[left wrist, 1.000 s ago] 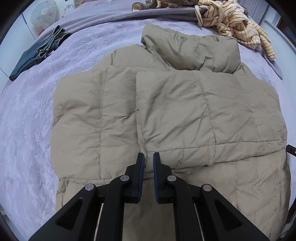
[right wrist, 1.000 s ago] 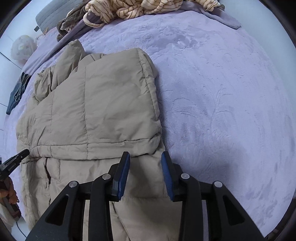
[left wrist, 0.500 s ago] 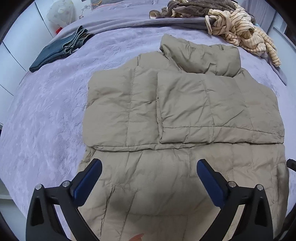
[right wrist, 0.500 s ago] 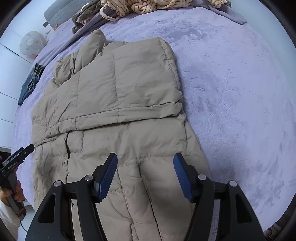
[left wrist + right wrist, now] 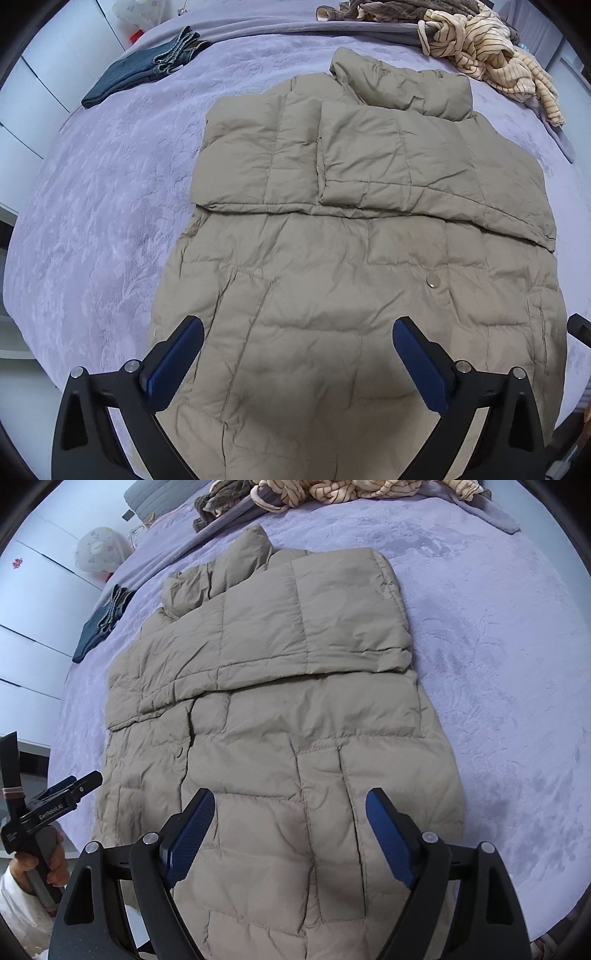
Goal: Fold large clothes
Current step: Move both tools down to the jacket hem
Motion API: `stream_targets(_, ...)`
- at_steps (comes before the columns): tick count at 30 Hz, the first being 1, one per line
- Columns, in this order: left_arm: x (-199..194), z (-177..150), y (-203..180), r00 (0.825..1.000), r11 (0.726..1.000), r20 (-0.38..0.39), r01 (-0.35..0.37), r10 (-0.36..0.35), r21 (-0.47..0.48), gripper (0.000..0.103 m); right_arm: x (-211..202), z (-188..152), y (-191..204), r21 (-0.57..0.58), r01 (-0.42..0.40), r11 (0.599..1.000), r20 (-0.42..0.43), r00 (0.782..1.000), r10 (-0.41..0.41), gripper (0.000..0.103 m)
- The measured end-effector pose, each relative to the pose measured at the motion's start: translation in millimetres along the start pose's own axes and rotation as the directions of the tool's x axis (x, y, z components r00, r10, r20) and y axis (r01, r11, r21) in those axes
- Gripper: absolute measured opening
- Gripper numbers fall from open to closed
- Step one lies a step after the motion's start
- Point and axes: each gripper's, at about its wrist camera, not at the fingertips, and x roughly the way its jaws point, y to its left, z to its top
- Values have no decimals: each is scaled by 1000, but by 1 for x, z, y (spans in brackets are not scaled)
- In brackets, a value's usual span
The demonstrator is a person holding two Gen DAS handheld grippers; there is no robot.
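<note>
A tan quilted puffer jacket (image 5: 354, 258) lies flat on the purple bedspread (image 5: 92, 229), both sleeves folded across its chest and the collar at the far end. In the right wrist view the same jacket (image 5: 273, 723) stretches away toward the collar. My left gripper (image 5: 298, 334) hangs open above the jacket's lower part, nothing between its blue pads. My right gripper (image 5: 290, 805) is above the hem area on the jacket's right side; its jaws are opening and hold nothing. The left gripper (image 5: 61, 794), held by a hand, shows at the right wrist view's left edge.
Folded dark jeans (image 5: 147, 68) lie at the far left of the bed. A heap of striped cream and brown clothes (image 5: 491, 62) sits at the far right by the bed's head. White cupboard doors (image 5: 33, 627) line the left side. The bed's edge runs just below both grippers.
Both grippers let go of the folded sleeves and opened wide. Both drew back toward the jacket's hem and rose, so more of the jacket and bed shows.
</note>
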Motion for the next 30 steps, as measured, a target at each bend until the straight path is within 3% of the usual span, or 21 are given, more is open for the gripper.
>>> stream_targets(4, -8, -23, -4, 1000, 999, -1, -5, 5, -34, 102, 11, -9, -1, -3, -42, 999, -88, 995, 42, 86)
stream_targets(12, -10, -65, -6, 999, 999, -50, -6, 4, -43, 102, 17, -28, -10, 50, -81, 995, -138, 987, 87, 86)
stream_targets(20, -4, -89, 17, 998, 1000, -64, 26, -27, -7, 102, 26, -63, -1, 150, -86, 985, -142, 984, 107, 86)
stream_targets(30, 11, -141, 72, 991, 997, -107, 83, -83, -8, 102, 22, -136, 12, 272, -55, 961, -95, 992, 83, 86)
